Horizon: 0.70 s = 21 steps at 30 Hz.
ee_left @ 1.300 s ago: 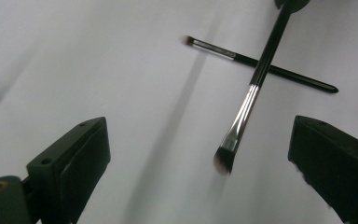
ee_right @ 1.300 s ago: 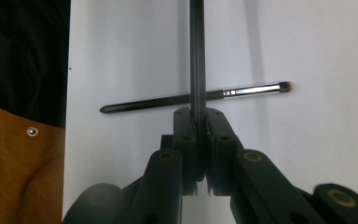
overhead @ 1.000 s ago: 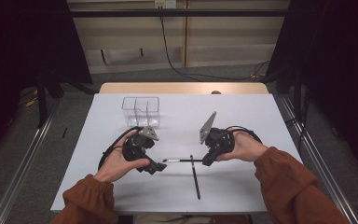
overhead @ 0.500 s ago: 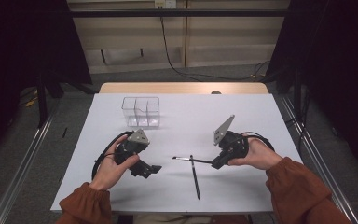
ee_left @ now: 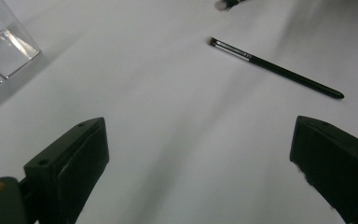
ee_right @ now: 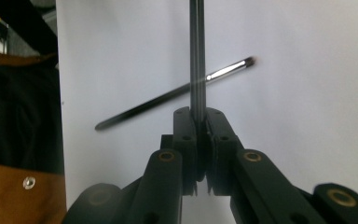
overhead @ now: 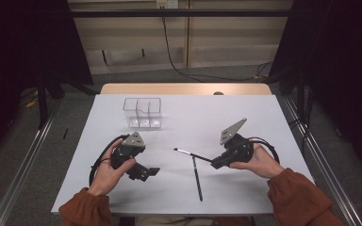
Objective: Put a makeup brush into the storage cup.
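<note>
— Comparing with a second ago, what differs?

— Both hands sit lower in the high view and farther apart. The left gripper has slid toward the lower left of the frame, away from the brushes; the right gripper has drawn toward the right, taking the held brush with it.

— Is that brush clamped?

— Yes. In the right gripper view the jaws are pressed together on its dark handle, which runs straight up out of the frame. In the high view its bristle tip points toward the centre of the frame, raised a little off the table.

— And the second brush?

— The second brush lies flat in the lower middle of the high view, just where it lay before, its upper end beside the right gripper. The left gripper view shows it in the upper right, bristles toward the top.

— The left jaws?

— Spread wide, nothing between them, white table beneath.

— Anything else unchanged?

— The clear divided box stays in the upper left of the table, with its corner at the upper left of the left gripper view.
</note>
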Each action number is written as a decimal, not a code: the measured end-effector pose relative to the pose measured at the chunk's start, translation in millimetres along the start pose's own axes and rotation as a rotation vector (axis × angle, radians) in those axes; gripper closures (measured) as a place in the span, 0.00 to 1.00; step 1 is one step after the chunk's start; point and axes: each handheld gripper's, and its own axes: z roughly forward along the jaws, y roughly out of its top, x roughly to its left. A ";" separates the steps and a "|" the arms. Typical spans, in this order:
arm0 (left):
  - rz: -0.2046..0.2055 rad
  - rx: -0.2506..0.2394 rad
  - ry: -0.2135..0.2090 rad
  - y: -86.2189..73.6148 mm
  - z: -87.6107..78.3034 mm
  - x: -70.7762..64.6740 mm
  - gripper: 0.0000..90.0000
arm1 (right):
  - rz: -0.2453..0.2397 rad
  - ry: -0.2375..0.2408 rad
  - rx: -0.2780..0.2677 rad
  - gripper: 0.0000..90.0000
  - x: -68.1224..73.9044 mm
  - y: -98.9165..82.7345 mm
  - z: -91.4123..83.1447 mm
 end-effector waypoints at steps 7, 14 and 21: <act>-0.009 0.010 0.007 -4.1 -1.5 3.7 0.05 | 0.020 -0.014 -0.077 0.94 2.8 -5.0 5.7; -0.009 0.008 0.001 -6.3 -0.2 4.7 0.05 | 0.031 -0.002 -0.171 0.94 4.1 -10.8 14.2; -0.022 0.006 0.003 -9.6 1.1 5.9 0.05 | 0.033 -0.007 -0.248 0.94 4.2 -13.2 15.3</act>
